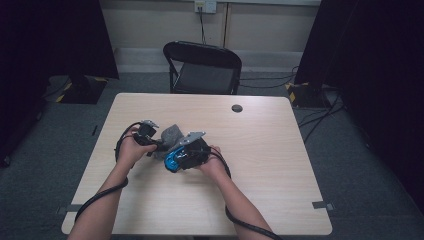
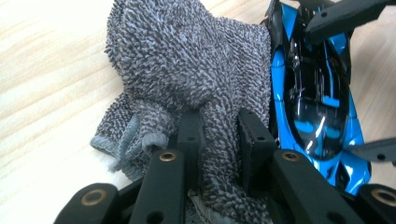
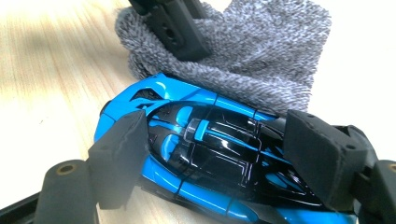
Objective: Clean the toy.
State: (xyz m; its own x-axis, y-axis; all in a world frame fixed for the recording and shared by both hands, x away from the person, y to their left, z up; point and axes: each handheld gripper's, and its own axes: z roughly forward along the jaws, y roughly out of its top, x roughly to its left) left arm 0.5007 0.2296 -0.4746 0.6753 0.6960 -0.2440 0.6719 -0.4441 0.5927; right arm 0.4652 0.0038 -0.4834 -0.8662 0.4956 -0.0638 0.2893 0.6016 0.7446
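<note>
We've got the table (image 1: 280, 165) in front of us, light wood, and both our hands are working close together near its left-middle part. In our left gripper (image 2: 218, 140) there's a grey fuzzy cloth (image 2: 187, 60), and the jaws are pinched narrow on a bunched fold of it, so that one's clamped tight. The rest of the cloth spreads out ahead of the jaws and lies on the wood, with a hemmed corner curling off to the left in the left gripper view.

Our right gripper (image 3: 219, 161) is on the blue toy car (image 3: 201, 154), a glossy blue and black thing with a dark canopy. The jaws stand fairly wide here, one pad against each flank of the car, so they're gripping it across its width. The car sits low at the tabletop, though we can't tell if it's fully resting on it.

Cloth and car are touching: in the right gripper view the cloth lies right along the far side of the car, and the left gripper's jaws come down into it from the top. From the high view the cloth (image 1: 172, 134) peeks out between our two hands, and the car (image 1: 172, 162) shows just below it.

Beyond the table there's a black folding chair (image 1: 202, 67).
</note>
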